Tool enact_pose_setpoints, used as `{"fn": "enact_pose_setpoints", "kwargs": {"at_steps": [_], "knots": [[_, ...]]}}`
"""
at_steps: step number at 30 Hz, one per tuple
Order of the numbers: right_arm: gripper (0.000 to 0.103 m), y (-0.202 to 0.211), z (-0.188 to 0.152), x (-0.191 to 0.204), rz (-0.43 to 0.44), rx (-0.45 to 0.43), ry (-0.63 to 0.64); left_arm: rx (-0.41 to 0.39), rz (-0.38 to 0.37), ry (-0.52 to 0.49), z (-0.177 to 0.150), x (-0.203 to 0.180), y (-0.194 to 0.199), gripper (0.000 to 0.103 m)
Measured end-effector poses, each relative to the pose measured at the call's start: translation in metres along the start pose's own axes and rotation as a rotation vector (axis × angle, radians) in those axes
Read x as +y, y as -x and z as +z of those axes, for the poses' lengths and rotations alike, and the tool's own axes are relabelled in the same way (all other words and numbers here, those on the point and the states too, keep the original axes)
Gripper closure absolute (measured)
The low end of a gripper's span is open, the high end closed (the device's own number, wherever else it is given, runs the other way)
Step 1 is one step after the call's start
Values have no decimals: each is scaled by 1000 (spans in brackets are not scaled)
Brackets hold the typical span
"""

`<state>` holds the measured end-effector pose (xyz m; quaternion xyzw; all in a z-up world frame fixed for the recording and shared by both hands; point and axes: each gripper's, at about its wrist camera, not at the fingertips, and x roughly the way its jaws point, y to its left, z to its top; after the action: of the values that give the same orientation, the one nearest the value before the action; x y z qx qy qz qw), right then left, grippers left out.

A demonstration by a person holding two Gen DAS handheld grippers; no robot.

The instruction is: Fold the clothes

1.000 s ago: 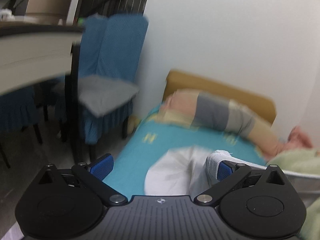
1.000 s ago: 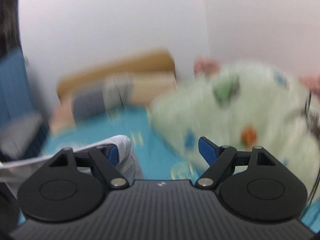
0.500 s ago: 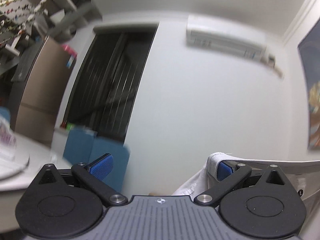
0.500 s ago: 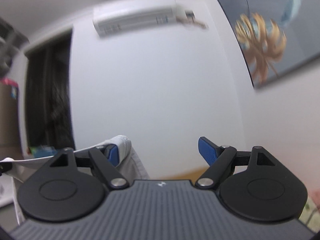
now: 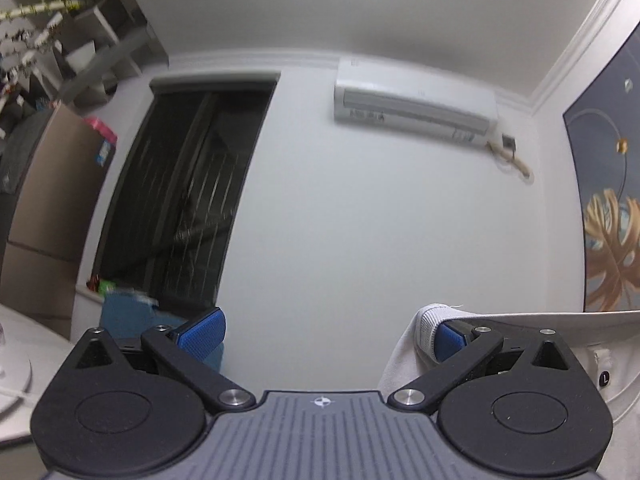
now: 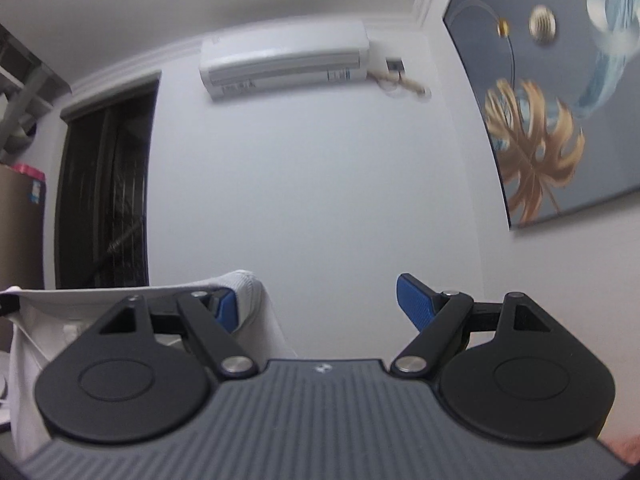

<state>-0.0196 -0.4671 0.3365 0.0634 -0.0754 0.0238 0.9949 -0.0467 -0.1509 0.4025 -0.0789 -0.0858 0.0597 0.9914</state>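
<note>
A white garment with a ribbed edge hangs stretched between both grippers. In the left wrist view the left gripper (image 5: 326, 334) stands wide open, and the garment (image 5: 428, 324) is hooked over its right finger (image 5: 450, 340), trailing off to the right with a size label showing. In the right wrist view the right gripper (image 6: 316, 306) stands wide open too, and the garment (image 6: 250, 286) is draped over its left finger (image 6: 226, 308), hanging down at the left. Both grippers point up at the wall, high above the bed.
Ahead is a white wall with an air conditioner (image 5: 416, 106) near the ceiling. A dark barred doorway (image 5: 184, 200) is at the left, a gold-leaf picture (image 6: 548, 120) at the right. A blue chair back (image 5: 124, 316) and a table edge (image 5: 16, 356) show low left.
Both grippers have swung upward from the bed to face the upper wall, lifting the white garment with them. The jaws have stayed wide open with the cloth hooked on the inner fingers.
</note>
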Motion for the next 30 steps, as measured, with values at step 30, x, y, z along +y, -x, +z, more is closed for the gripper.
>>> {"fn": "enact_pose_setpoints", "kwargs": {"at_steps": [30], "knots": [[23, -513, -593, 18, -45, 856, 85, 917, 183, -188, -632, 80, -535, 0]]}}
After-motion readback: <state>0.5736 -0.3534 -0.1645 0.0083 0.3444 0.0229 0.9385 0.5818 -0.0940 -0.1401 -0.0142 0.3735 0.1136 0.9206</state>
